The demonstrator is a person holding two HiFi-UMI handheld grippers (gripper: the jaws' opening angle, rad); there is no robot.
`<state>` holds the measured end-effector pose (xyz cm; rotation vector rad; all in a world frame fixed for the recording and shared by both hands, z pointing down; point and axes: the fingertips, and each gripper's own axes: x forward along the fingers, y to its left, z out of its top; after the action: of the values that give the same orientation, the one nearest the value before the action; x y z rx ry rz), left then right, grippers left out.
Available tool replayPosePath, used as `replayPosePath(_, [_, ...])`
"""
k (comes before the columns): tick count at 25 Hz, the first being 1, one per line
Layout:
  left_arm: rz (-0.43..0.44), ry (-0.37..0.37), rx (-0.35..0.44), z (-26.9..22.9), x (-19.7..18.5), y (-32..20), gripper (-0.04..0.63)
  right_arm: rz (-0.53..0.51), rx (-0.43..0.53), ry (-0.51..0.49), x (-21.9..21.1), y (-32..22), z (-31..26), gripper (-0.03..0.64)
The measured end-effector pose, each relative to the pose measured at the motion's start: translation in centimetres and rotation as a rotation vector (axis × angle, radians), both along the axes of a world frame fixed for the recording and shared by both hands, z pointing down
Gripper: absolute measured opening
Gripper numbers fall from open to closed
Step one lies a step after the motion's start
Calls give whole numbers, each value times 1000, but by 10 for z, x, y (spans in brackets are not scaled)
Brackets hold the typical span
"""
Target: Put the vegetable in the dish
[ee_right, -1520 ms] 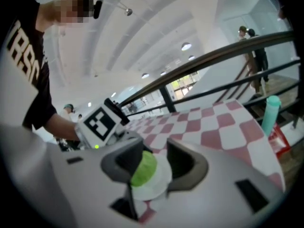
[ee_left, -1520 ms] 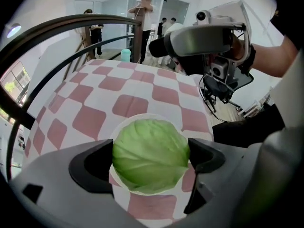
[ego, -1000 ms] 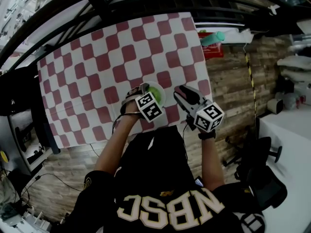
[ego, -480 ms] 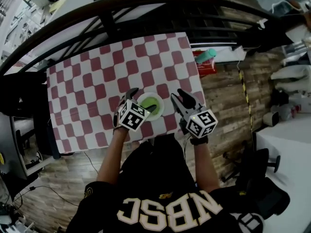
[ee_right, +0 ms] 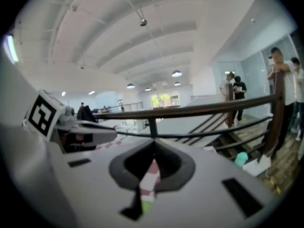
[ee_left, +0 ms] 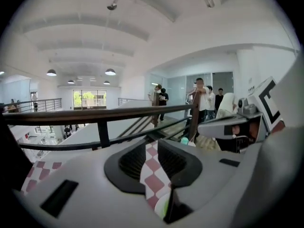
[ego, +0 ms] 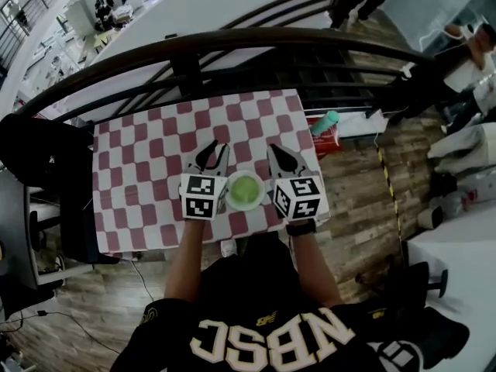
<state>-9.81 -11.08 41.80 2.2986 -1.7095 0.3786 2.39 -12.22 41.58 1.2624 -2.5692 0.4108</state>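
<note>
A white dish (ego: 245,190) holding a green vegetable (ego: 245,187) sits near the front edge of the red-and-white checked table (ego: 147,169). My left gripper (ego: 210,153) lies just left of the dish and points away from me. Its jaws are closing to a narrow gap with nothing between them, and only the cloth shows through in the left gripper view (ee_left: 153,148). My right gripper (ego: 277,155) lies just right of the dish, shut with nothing in it (ee_right: 153,151). A sliver of the dish shows low in each gripper view (ee_left: 163,207) (ee_right: 148,204).
A black railing (ego: 232,45) curves behind the table. A teal bottle (ego: 325,122) and a red box (ego: 316,147) lie on the wooden floor to the right. A dark chair (ego: 46,161) stands at the table's left. People stand beyond the railing.
Both grippers have gone from wide open to nearly closed. The left gripper has come off the dish, and the two now lie on either side of it.
</note>
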Motion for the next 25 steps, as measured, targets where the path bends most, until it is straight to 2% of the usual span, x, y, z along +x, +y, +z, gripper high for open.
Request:
replayPosePath(2, [-27,47,67,-23,-4,3,35,-7,49,-1,-9,4,-20,15])
replayPosePath(3, [-31,65,95,-33,-4,7,20,-13,73,-3,-13,7,-28,15])
replayPosePath(8, [-8,77,201,-71,3,23,18,-30,155,-44,-21,20,-62,15])
replayPosePath(12, [-35,101,263,-87,-2,33,18,-41,214,-85,-26,26,-81,15])
replayPosePath(18, [-62,132,298,-97,-14,38,18,-24,235,-92,-21,20,-87,15])
replayPosePath(25, [-101,150,331,-92,-7,48,18,-27,219,-76,-18,37,-76,15])
